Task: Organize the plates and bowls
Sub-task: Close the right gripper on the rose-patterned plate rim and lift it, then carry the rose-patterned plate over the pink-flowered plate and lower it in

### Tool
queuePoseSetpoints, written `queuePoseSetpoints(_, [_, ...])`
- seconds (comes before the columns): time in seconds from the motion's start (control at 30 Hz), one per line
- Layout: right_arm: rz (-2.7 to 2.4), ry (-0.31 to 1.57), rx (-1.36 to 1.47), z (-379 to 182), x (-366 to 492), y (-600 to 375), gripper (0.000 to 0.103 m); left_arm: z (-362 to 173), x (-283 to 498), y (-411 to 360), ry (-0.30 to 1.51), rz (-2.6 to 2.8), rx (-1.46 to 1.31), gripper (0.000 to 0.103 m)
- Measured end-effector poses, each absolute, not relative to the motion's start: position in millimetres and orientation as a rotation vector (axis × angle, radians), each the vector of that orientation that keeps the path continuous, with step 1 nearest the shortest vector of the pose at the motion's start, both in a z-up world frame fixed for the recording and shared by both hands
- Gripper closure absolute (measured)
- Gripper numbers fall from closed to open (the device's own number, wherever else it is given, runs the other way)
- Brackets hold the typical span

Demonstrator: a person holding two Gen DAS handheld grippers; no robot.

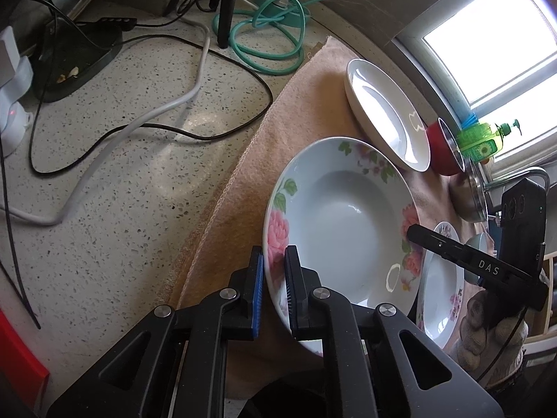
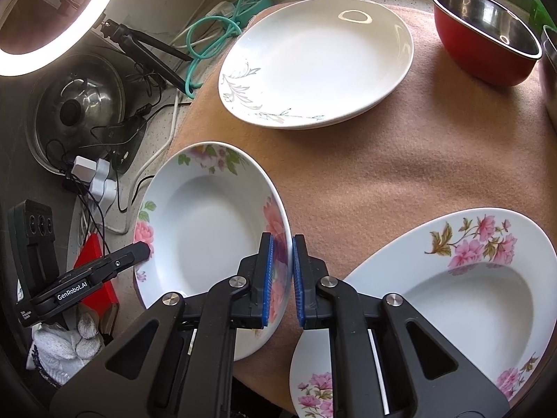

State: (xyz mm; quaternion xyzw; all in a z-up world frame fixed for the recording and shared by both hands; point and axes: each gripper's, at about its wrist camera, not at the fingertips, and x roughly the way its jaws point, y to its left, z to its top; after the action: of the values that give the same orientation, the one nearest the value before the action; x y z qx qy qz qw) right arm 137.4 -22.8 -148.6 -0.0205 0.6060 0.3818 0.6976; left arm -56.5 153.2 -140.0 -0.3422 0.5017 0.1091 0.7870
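A deep plate with pink flowers on its rim (image 1: 341,216) (image 2: 209,230) is held from both sides over the edge of the tan cloth (image 2: 383,174). My left gripper (image 1: 273,261) is shut on its left rim, blue pads pressing either side of the edge. On the opposite rim my right gripper (image 2: 282,254) is shut in the same way. Each gripper's fingers show in the other's view, the right one's fingers (image 1: 428,240) and the left one's fingers (image 2: 139,250) both at the plate's rim. Whether the plate touches the cloth I cannot tell.
On the cloth lie stacked white plates (image 2: 313,62), a red bowl with a steel inside (image 2: 487,52), a larger floral plate (image 2: 452,296) and a small floral plate (image 2: 313,383). Cables (image 1: 195,80), a pot lid (image 2: 76,108) and a ring light (image 2: 52,17) crowd the counter at left.
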Motion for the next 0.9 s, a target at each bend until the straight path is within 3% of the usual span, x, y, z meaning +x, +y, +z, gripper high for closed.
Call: queuePoseSetpoints(0.9, [0.83, 1.29, 0.017, -116.4, 135.7, -61.0, 0.092, -105.6, -42.7, 131.4, 1.037, 0.19, -0.651, 0.093])
